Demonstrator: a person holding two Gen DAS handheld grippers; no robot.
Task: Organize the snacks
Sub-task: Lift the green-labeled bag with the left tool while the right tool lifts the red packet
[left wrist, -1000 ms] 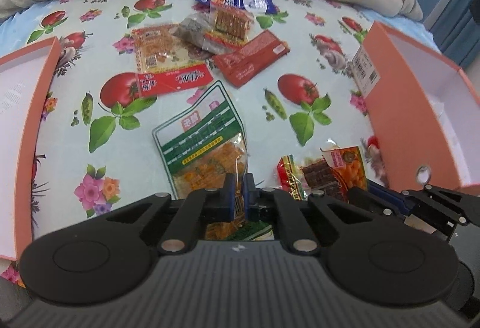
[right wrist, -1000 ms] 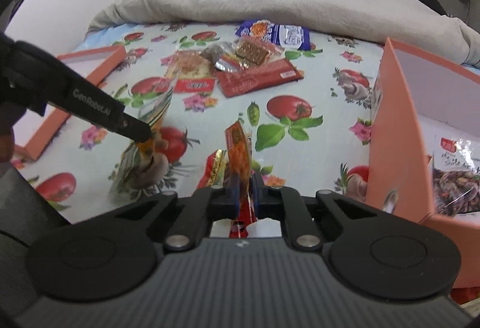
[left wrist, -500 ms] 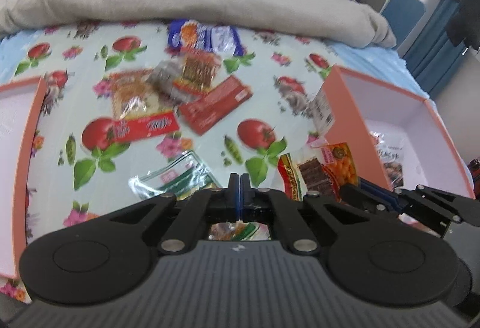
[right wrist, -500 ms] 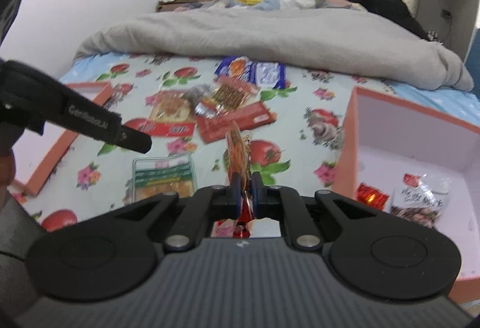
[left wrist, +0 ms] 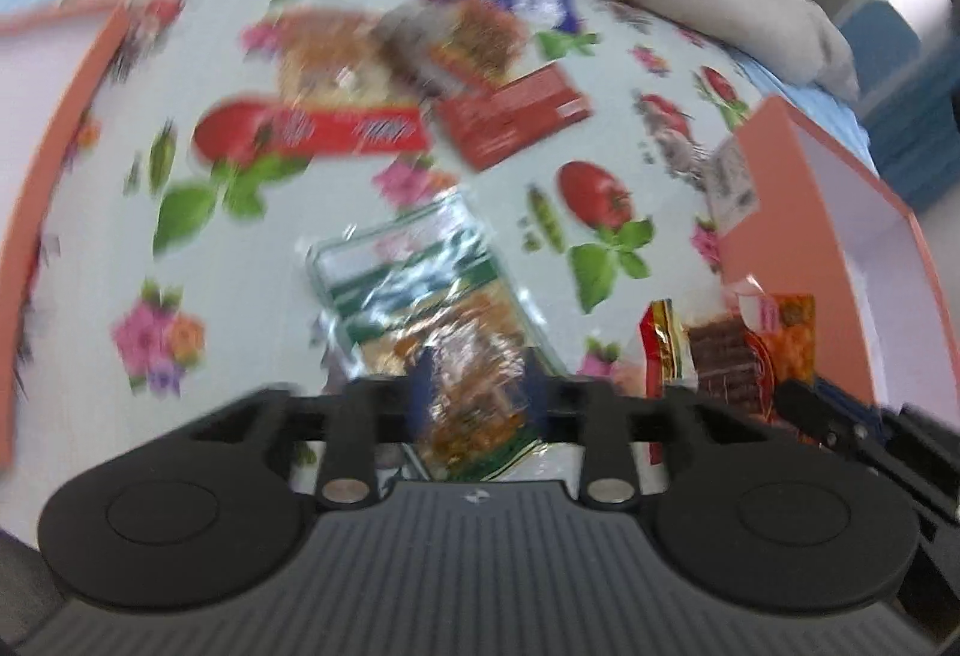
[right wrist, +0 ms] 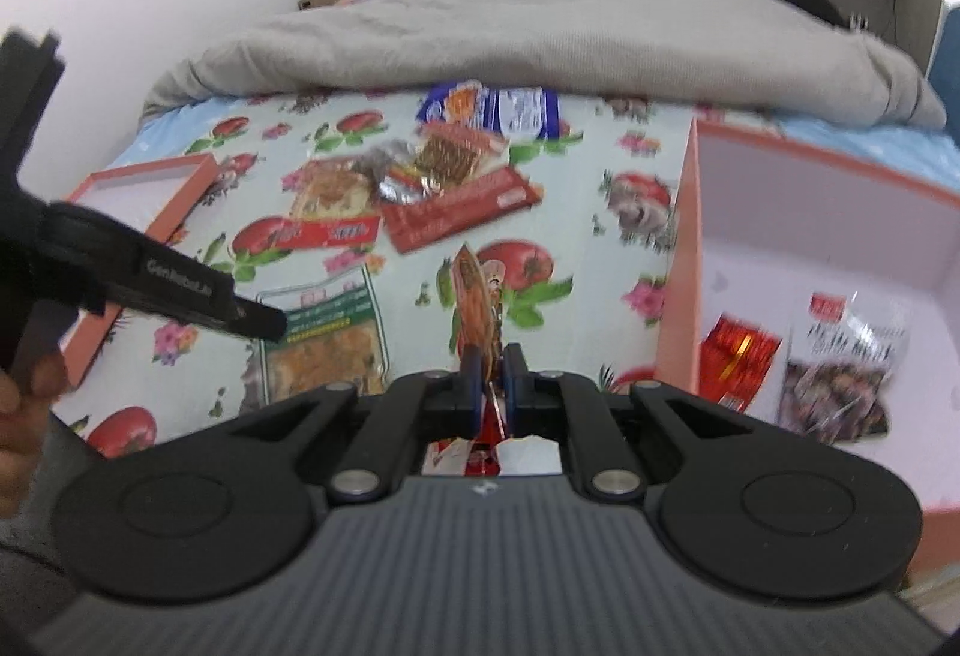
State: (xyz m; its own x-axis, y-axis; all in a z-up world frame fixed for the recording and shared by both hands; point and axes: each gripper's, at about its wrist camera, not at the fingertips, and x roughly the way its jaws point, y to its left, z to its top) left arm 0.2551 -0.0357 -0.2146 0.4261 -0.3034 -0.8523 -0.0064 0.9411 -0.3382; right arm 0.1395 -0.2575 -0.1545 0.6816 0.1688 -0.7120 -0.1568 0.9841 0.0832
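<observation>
2 packets (right wrist: 840, 356) inside orange box (right wrist: 678, 296)

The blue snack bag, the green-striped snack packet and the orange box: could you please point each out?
blue snack bag (right wrist: 489, 107), right wrist view, its middle.
green-striped snack packet (right wrist: 327, 323), right wrist view, its label.
orange box (right wrist: 681, 266), right wrist view, its left wall.

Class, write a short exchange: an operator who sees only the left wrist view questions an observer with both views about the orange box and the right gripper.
Operator: Is anything in the orange box yet?
Observer: Yes, a red packet and a clear packet of dark snacks lie inside.
Operator: Is the right gripper gripping its orange packet?
Observer: Yes, it is shut on it, and the packet stands edge-on between the pads.
</observation>
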